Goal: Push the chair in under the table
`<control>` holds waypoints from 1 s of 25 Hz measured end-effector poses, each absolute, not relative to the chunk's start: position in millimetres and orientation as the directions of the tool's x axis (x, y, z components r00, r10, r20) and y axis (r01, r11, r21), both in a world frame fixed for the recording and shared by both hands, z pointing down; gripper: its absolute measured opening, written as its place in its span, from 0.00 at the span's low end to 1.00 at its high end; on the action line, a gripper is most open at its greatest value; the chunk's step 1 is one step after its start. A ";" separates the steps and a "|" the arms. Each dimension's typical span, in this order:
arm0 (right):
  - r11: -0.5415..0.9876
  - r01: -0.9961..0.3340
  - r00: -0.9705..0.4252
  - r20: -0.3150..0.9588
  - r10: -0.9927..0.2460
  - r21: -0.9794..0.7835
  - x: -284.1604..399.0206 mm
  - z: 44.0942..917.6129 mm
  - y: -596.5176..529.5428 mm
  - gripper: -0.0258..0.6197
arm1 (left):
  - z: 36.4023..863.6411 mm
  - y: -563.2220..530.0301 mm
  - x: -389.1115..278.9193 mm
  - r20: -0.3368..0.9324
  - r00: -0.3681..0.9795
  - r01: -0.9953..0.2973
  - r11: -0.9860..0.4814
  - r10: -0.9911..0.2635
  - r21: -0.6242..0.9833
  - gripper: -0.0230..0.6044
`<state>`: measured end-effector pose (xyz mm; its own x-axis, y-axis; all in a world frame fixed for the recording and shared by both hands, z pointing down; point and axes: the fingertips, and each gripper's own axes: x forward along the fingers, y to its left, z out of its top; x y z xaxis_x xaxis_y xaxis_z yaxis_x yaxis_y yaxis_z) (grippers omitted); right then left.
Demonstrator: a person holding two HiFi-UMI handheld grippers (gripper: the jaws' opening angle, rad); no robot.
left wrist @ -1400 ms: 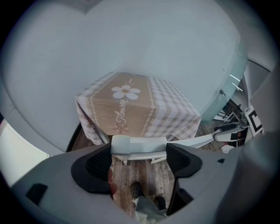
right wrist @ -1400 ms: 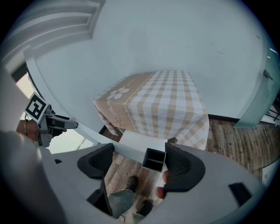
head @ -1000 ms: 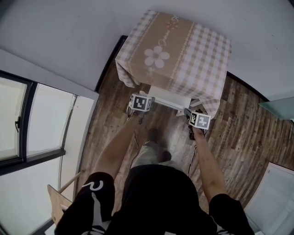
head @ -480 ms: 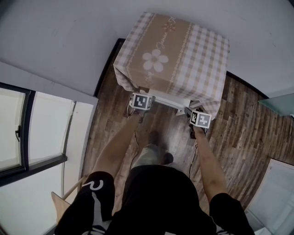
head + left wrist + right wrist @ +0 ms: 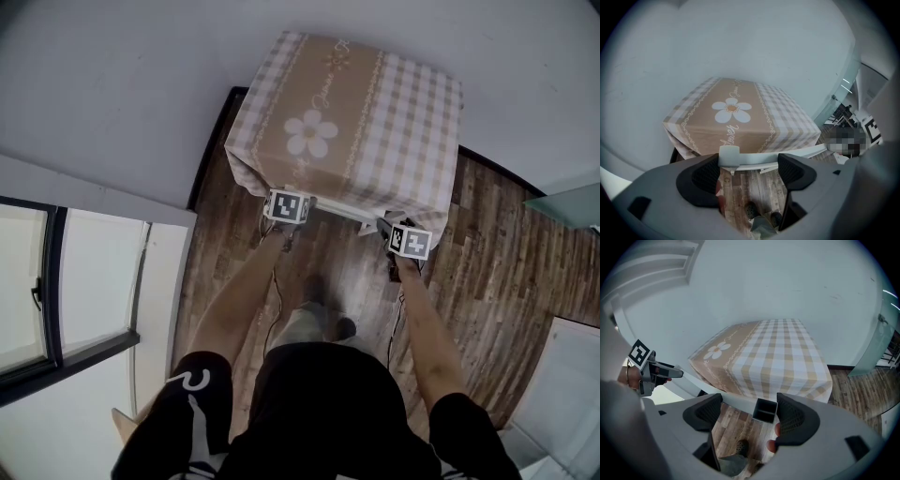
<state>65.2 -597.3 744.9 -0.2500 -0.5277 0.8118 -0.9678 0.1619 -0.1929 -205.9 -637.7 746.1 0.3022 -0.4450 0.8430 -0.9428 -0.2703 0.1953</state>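
While jaws gape wide, left gripper [image 5: 750, 169], right gripper [image 5: 751, 411], chair rail [image 5: 756, 161] between.

The right gripper [image 5: 750, 414] holds its jaws wide apart, with the end of the chair's top rail [image 5: 765, 410] between them, just beside the right jaw. Beyond stands the table [image 5: 773, 357] under a checked cloth.

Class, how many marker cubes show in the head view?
2. One cube on the left tongs, one on the right tongs, at opposite ends of the chair rail.
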 end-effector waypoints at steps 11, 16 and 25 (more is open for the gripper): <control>0.127 -0.975 -0.223 0.812 -0.540 -0.183 69.2 744.4 -632.3 0.63 | 747.9 -679.8 -202.2 0.846 0.330 -0.928 -0.306 -0.418 0.211 0.64; 0.108 -0.978 -0.208 0.817 -0.537 -0.178 72.1 745.1 -646.7 0.63 | 748.8 -694.8 -197.5 0.839 0.352 -0.921 -0.314 -0.414 0.231 0.64; 0.080 -0.983 -0.182 0.819 -0.544 -0.165 77.7 744.1 -660.1 0.63 | 749.9 -711.2 -191.5 0.842 0.370 -0.911 -0.331 -0.393 0.246 0.64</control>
